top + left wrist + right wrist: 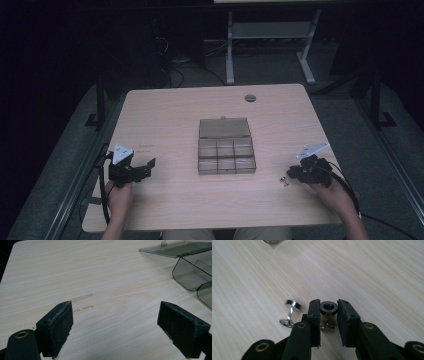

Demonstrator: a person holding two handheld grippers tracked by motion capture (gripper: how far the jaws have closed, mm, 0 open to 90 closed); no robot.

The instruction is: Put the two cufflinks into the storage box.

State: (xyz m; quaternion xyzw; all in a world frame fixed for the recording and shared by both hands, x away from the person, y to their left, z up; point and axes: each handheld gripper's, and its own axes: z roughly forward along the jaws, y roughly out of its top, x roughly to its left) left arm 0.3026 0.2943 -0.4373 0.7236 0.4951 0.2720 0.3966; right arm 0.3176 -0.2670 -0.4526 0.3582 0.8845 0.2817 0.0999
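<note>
A small cufflink (328, 308) with a knurled rim and a blue centre stands between the pads of my right gripper (328, 311), which is shut on its head. A second, plain silver cufflink (290, 313) lies on the wood just left of those jaws, untouched. From above, my right gripper (291, 173) rests low at the table's right side with the small metal pieces (284, 180) at its tips. My left gripper (147, 168) sits at the left side, open with only bare wood between its pads (58, 327).
A clear smoky plastic compartment box (227, 171) lies open at the middle of the light wooden table (165, 115), its lid (224, 128) folded back flat. Its rounded corner (190, 275) shows at the left gripper view's upper right. A round cable hole (250, 97) sits near the far edge.
</note>
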